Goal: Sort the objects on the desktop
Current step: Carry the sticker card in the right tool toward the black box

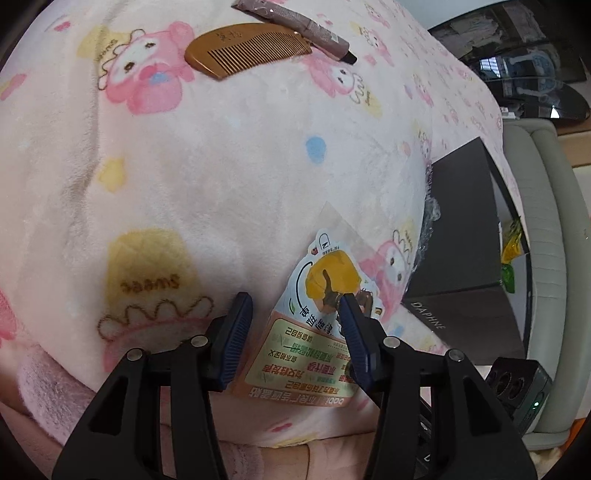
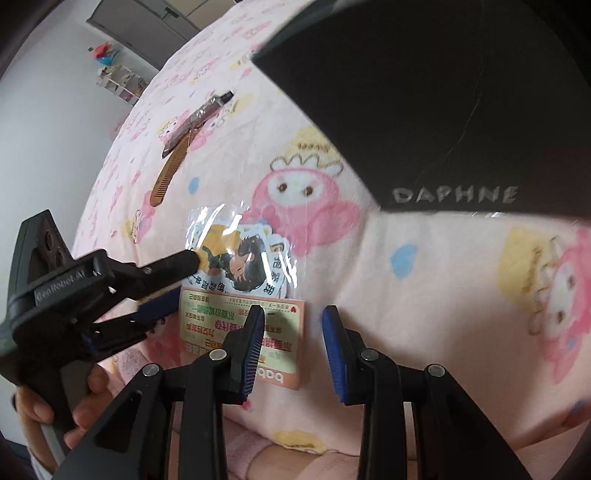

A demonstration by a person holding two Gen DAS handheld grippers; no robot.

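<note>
A flat sticker pack (image 1: 314, 325) with a cartoon figure and an orange card lies on the pink cartoon blanket (image 1: 221, 166); it also shows in the right wrist view (image 2: 243, 295). My left gripper (image 1: 295, 306) is open, its fingers straddling the pack's left part, one fingertip (image 1: 347, 299) over the figure. My right gripper (image 2: 293, 314) is open just above the pack's near right corner. A brown comb (image 1: 247, 48) and a mauve tube (image 1: 295, 22) lie at the far side. The left gripper also shows in the right wrist view (image 2: 177, 269).
A black box marked DAPHNE (image 1: 465, 258) stands at the right, with small yellow and green items (image 1: 511, 254) inside. It fills the upper right of the right wrist view (image 2: 443, 92). A grey chair edge (image 1: 546, 258) and dark monitors (image 1: 517, 74) lie beyond.
</note>
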